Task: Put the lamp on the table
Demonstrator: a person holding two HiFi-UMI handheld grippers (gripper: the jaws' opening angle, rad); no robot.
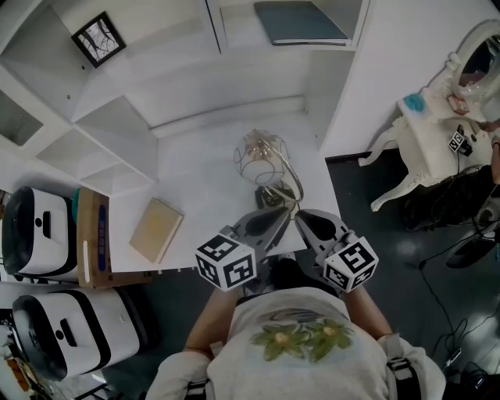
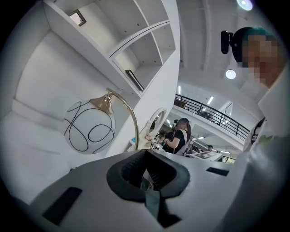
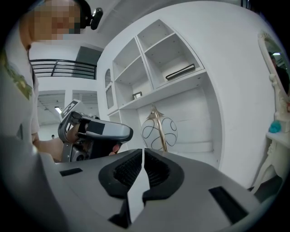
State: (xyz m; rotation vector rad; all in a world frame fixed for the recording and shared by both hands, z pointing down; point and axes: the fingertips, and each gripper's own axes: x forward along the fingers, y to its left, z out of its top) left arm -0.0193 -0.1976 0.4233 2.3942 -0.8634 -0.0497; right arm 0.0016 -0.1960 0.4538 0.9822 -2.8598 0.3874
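Note:
The lamp, a white globe wrapped in black wire on a curved gold arm, stands on the white table near its front right corner. Its dark base lies just ahead of both grippers. My left gripper and right gripper hover side by side at the table's front edge, close to the person's body. Both are shut with nothing between the pads. The left gripper view has the lamp up and to the left of the left gripper. The right gripper view has the lamp straight beyond the right gripper.
A tan notebook lies on the table's front left. White shelves behind hold a framed picture and a grey-blue book. A white vanity table stands to the right. White cases and a cardboard box sit at left.

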